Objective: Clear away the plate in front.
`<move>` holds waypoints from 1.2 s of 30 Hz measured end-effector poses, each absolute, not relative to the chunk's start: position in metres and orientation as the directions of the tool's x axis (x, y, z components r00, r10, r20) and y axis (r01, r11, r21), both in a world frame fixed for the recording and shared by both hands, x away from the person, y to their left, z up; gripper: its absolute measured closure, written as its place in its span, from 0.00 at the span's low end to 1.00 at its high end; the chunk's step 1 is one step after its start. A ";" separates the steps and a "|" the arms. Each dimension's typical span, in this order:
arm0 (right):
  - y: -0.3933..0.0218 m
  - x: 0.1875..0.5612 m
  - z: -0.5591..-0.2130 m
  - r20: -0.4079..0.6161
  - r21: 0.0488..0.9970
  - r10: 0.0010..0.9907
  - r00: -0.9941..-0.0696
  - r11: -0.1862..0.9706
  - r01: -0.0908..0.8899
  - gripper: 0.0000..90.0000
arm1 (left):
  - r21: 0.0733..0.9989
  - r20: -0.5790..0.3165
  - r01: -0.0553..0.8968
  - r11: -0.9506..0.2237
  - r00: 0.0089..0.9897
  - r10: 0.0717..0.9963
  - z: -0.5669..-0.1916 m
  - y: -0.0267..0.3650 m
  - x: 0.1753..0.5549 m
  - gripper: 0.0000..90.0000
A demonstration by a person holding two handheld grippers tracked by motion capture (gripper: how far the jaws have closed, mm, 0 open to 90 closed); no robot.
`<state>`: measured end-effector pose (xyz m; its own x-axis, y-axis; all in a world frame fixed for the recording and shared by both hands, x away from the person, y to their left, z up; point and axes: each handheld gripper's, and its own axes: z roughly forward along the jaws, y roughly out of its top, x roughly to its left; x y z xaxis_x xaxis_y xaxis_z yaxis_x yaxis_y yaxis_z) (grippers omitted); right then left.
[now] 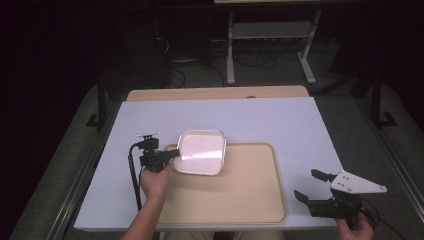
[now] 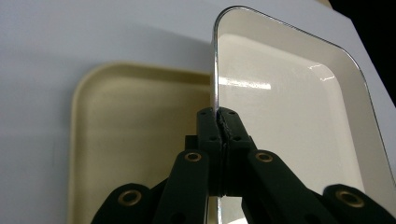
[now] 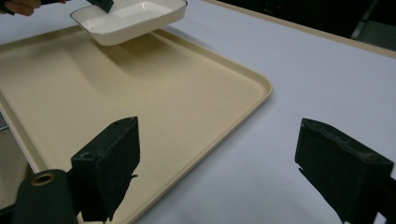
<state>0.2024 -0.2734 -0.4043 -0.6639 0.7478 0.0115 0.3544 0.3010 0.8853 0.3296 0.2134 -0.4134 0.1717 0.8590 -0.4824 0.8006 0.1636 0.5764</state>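
Observation:
A small white enamel dish [image 1: 201, 151] with a metal rim hangs over the far left corner of a large beige tray [image 1: 235, 200]. My left gripper [image 1: 172, 154] is shut on the dish's left rim and holds it off the tray. In the left gripper view the jaws pinch the thin rim of the dish [image 2: 289, 112], with the tray [image 2: 126, 135] below. My right gripper [image 1: 310, 186] stands open over the table, right of the tray, with nothing between its jaws. From the right gripper view the dish [image 3: 128, 18] hovers above the tray [image 3: 116, 93].
The tray lies on a pale lavender table top [image 1: 280, 120] with a wooden strip [image 1: 215, 93] along its far edge. Beyond the table stand a metal frame [image 1: 270, 45] and cables on a dark floor.

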 end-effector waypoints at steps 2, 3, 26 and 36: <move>-0.273 0.202 -0.404 0.011 0.885 0.748 -0.664 0.301 0.354 0.14 | 0.582 -0.478 0.799 0.151 0.185 0.859 -0.415 0.207 0.325 0.99; -0.273 0.202 -0.404 0.011 0.885 0.748 -0.664 0.301 0.354 0.14 | 0.582 -0.478 0.799 0.151 0.185 0.859 -0.415 0.207 0.325 0.99; -0.271 0.202 -0.404 0.004 0.885 0.747 -0.664 0.307 0.350 0.14 | 0.515 -0.447 0.850 0.112 0.155 0.881 -0.441 0.183 0.290 0.98; -0.270 0.201 -0.403 0.002 0.885 0.745 -0.667 0.309 0.348 0.14 | 0.506 -0.460 0.845 0.172 0.095 0.883 -0.441 0.179 0.279 0.98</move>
<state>0.2013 -0.2701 -0.4034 -0.6665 0.7455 0.0018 0.3484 0.3094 0.8848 0.2787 0.1786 -0.4411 0.0950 0.8829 -0.4597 0.8454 0.1722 0.5055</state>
